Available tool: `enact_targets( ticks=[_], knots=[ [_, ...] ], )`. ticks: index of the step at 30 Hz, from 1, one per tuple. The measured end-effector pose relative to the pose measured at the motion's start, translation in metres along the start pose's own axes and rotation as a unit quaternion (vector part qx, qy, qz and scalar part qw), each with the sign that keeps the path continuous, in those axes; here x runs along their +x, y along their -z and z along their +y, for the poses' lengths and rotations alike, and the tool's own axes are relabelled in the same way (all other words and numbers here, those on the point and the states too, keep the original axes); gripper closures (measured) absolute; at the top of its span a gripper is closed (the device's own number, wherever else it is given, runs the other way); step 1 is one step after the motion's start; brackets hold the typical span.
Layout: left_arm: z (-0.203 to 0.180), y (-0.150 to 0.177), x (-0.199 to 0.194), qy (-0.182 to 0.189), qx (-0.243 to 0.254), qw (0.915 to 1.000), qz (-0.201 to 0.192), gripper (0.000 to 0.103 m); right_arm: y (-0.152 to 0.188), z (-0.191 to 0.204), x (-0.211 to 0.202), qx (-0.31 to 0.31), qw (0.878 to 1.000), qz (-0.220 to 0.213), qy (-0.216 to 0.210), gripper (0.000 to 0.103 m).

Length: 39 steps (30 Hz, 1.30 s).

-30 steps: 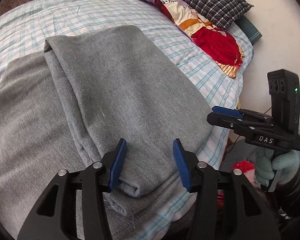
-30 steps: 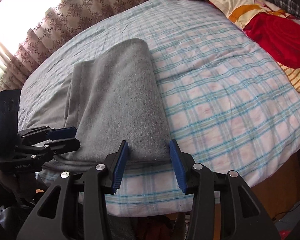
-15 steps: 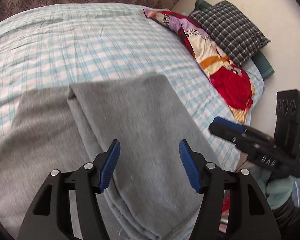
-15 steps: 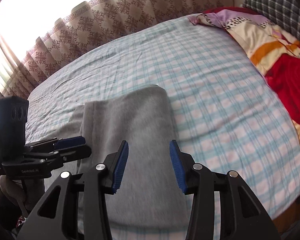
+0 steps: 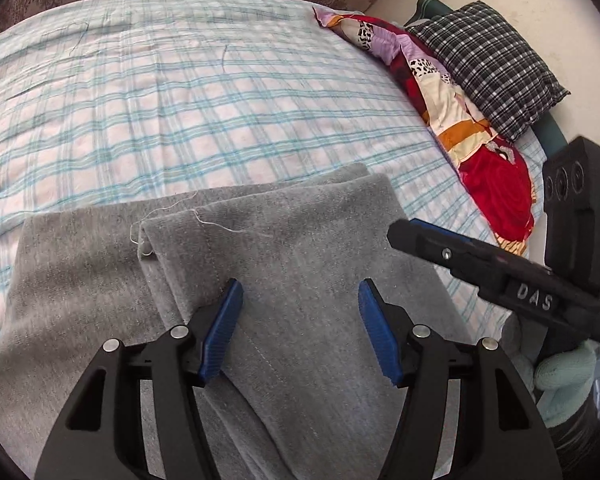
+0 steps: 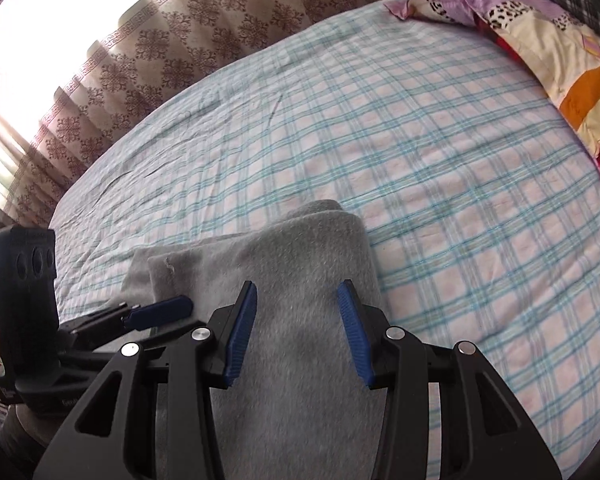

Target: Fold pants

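Observation:
Grey pants (image 5: 284, 264) lie folded in layers on a checked bed sheet (image 5: 180, 92); they also show in the right wrist view (image 6: 300, 264). My left gripper (image 5: 300, 330) is open and empty, hovering above the folded layers. My right gripper (image 6: 296, 332) is open and empty above the pants' right edge. In the left wrist view the right gripper (image 5: 414, 232) shows at the right, by the pants' side. In the right wrist view the left gripper (image 6: 160, 310) shows at the left.
A colourful quilt (image 5: 460, 120) and a dark checked pillow (image 5: 496, 60) lie at the bed's right end. A patterned brown curtain (image 6: 172, 36) hangs behind the bed. The sheet (image 6: 440, 152) spreads wide beyond the pants. The bed's near edge is below the grippers.
Both grippers have lifted and drawn back from the pants' near edge, so more of the bed shows. The left jaws have opened wider. The pants lie as before.

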State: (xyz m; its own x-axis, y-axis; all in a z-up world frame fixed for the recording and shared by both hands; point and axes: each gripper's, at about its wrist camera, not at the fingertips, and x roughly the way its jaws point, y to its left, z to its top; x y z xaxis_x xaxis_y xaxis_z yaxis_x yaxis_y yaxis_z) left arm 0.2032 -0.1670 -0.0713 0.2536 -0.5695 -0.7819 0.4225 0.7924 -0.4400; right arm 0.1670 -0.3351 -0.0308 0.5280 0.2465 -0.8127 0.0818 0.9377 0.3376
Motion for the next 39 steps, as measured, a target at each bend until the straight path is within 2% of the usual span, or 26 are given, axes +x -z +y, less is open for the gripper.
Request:
enact_targets(
  ticks=[7, 15, 22, 25, 28, 30, 34, 39],
  knots=[
    [-0.005, 0.005, 0.005, -0.021, 0.037, 0.9991, 0.001, 0.04, 0.003, -0.011, 0.02, 0.023, 1.0, 0.015, 0.001, 0.061],
    [-0.012, 0.01, 0.006, -0.041, 0.064, 0.9971, -0.003, 0.04, 0.005, -0.009, 0.02, 0.016, 1.0, 0.01, 0.007, 0.061],
    [-0.015, 0.01, 0.007, -0.05, 0.072, 0.9961, 0.001, 0.04, 0.013, -0.016, -0.015, 0.019, 1.0, -0.024, 0.005, 0.06],
    [-0.016, 0.009, 0.006, -0.054, 0.071, 0.996, 0.003, 0.04, 0.024, -0.031, -0.031, 0.03, 0.999, -0.024, 0.013, 0.06],
    [-0.019, 0.008, 0.002, -0.061, 0.067, 0.9959, 0.005, 0.039, 0.043, -0.051, -0.048, 0.044, 0.999, -0.016, 0.021, 0.052],
    [-0.022, 0.007, -0.001, -0.063, 0.063, 0.996, 0.004, 0.035, 0.057, -0.063, -0.056, 0.057, 0.998, -0.008, 0.021, 0.052],
    [-0.032, 0.005, -0.007, -0.073, 0.07, 0.9948, -0.004, 0.034, 0.083, -0.081, -0.066, 0.087, 0.996, 0.01, -0.006, 0.052],
    [-0.048, 0.005, -0.008, -0.071, 0.087, 0.9937, 0.001, 0.034, 0.103, -0.081, -0.067, 0.106, 0.992, 0.034, -0.066, 0.052]
  ],
)
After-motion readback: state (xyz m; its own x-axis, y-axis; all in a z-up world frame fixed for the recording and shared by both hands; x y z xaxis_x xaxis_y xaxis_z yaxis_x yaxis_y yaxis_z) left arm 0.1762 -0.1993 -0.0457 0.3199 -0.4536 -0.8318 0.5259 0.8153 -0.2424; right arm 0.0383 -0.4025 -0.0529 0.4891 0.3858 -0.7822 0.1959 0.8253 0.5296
